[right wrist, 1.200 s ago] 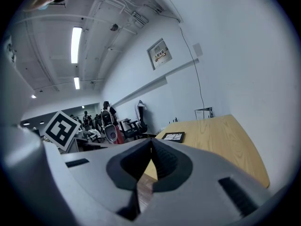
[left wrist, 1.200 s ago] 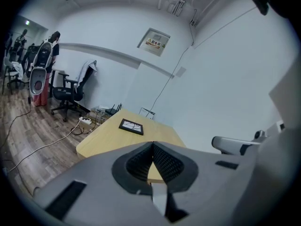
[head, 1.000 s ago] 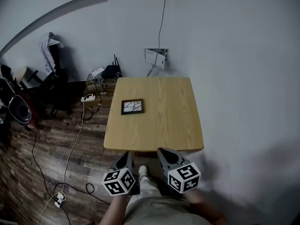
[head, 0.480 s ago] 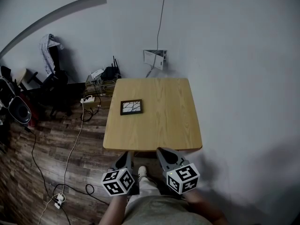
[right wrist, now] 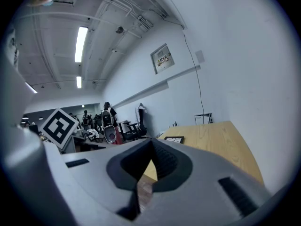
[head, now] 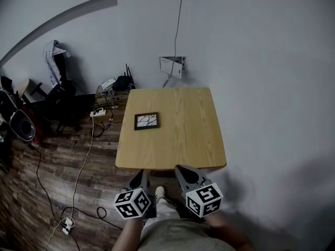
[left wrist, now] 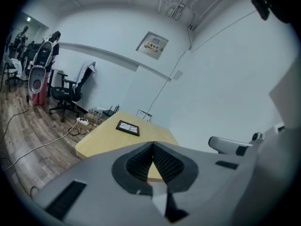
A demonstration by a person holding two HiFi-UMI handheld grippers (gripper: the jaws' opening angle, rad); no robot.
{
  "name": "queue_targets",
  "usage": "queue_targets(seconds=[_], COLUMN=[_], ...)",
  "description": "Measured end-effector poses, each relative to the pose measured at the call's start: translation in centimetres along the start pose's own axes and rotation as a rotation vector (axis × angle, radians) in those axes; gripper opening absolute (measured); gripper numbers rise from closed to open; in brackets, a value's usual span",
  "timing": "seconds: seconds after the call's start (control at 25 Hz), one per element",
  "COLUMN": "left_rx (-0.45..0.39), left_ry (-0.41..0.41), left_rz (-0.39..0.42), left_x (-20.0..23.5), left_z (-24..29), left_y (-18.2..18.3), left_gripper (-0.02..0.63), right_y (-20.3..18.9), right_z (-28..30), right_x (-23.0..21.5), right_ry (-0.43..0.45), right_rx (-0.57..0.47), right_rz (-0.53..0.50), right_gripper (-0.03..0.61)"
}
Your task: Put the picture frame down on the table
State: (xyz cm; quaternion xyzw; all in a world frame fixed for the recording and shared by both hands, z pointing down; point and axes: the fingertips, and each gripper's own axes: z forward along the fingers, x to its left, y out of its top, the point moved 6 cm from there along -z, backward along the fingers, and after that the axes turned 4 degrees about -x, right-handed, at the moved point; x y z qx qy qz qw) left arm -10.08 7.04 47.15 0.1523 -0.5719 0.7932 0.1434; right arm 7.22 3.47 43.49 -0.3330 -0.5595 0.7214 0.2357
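A small black picture frame (head: 146, 121) lies flat on the left half of the wooden table (head: 183, 140). It also shows in the left gripper view as the frame (left wrist: 128, 127) and in the right gripper view as the frame (right wrist: 174, 139). Both grippers hang well short of the table's near edge, close to the person's body. My left gripper (head: 142, 178) is shut with nothing between its tips, and so is my right gripper (head: 180, 172). In their own views the left gripper (left wrist: 153, 145) and right gripper (right wrist: 151, 142) have jaws meeting at the tips.
The table stands against a white wall (head: 261, 88) at its right. Cables and a power strip (head: 98, 111) lie on the wooden floor to the left, with office chairs (head: 63, 95) further left. A router and boxes (head: 123, 81) sit behind the table's far left corner.
The view has shifted slightly; the table and frame sit a little left and higher in the picture. Both grippers stay in the same place, shut.
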Motion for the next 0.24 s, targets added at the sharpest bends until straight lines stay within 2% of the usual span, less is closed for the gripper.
queue_targets(seconds=[0.24], left_rx=[-0.002], left_ry=[0.009], left_rz=[-0.005], left_x=[0.41], left_z=[0.01], left_y=[0.00], left_gripper=[0.003], right_y=[-0.05], right_z=[0.36], right_x=[0.02], right_ry=[0.002], right_rx=[0.001], right_rz=[-0.002], right_gripper=[0.000])
